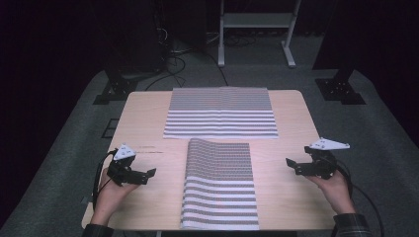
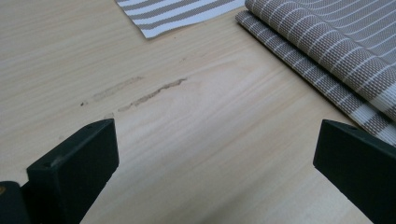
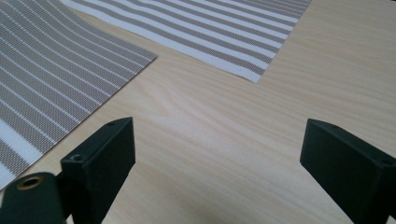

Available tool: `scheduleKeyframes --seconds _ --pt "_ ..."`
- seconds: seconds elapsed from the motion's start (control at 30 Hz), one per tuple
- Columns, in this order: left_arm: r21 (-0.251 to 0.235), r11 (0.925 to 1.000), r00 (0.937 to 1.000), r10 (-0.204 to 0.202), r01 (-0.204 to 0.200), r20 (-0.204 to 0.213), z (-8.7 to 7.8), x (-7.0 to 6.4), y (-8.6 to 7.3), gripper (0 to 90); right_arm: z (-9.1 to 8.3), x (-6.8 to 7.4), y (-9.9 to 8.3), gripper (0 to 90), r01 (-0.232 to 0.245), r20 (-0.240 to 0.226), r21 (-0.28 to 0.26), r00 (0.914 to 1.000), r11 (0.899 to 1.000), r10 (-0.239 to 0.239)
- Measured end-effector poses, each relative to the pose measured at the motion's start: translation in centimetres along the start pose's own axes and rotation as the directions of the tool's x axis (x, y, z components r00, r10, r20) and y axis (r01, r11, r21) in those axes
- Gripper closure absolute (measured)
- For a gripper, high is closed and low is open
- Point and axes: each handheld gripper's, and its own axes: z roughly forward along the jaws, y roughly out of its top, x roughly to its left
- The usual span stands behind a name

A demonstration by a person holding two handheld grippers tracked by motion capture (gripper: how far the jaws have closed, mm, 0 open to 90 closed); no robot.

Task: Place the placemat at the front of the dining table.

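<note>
Striped folded mat [image 1: 220, 185], long axis front-back, tongs apart

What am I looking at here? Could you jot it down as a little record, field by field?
surface: wooden table
near mat: striped placemat folded double, fold on its left side, lying between the two grippers
far mat: second striped mat spread flat behind it, apart from the folded one
left gripper: jaws open, holding nothing, left of the folded mat
right gripper: jaws open, holding nothing, right of the folded mat
table mark: a scuff in the wood near the left gripper
</note>
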Motion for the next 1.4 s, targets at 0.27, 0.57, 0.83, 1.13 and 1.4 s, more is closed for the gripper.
scheduleKeyframes --seconds 0.27,0.57,0.83,1.13,1.4 --pt "0.025 0.9996 0.9999 0.009 -0.009 -0.01 -0.4 -0.9 -1.5 0.0 -0.7 0.8 -1.5 9.0 0.014 -0.019 0.013 0.9997 1.0 -0.014" --pt "0.057 0.9981 0.9995 0.026 -0.024 -0.02 -0.7 -1.8 -3.2 0.0 -1.3 1.3 -3.2 9.0 0.023 -0.019 0.029 0.9996 0.999 -0.022" --pt "0.085 0.9959 0.9995 0.03 -0.029 -0.012 -0.4 -2.0 -4.3 0.0 -1.6 1.5 -4.8 9.0 0.04 -0.017 0.051 0.9991 0.998 -0.039" --pt "0.087 0.9942 0.998 0.064 -0.063 -0.001 0.1 -2.1 -4.7 0.0 -1.4 1.3 -6.2 9.0 0.055 -0.025 0.092 0.9983 0.994 -0.053" --pt "0.096 0.9911 0.9955 0.089 -0.092 0.032 0.9 -2.3 -5.1 0.0 -1.0 1.4 -6.5 9.0 0.079 -0.01 0.122 0.9969 0.989 -0.078"
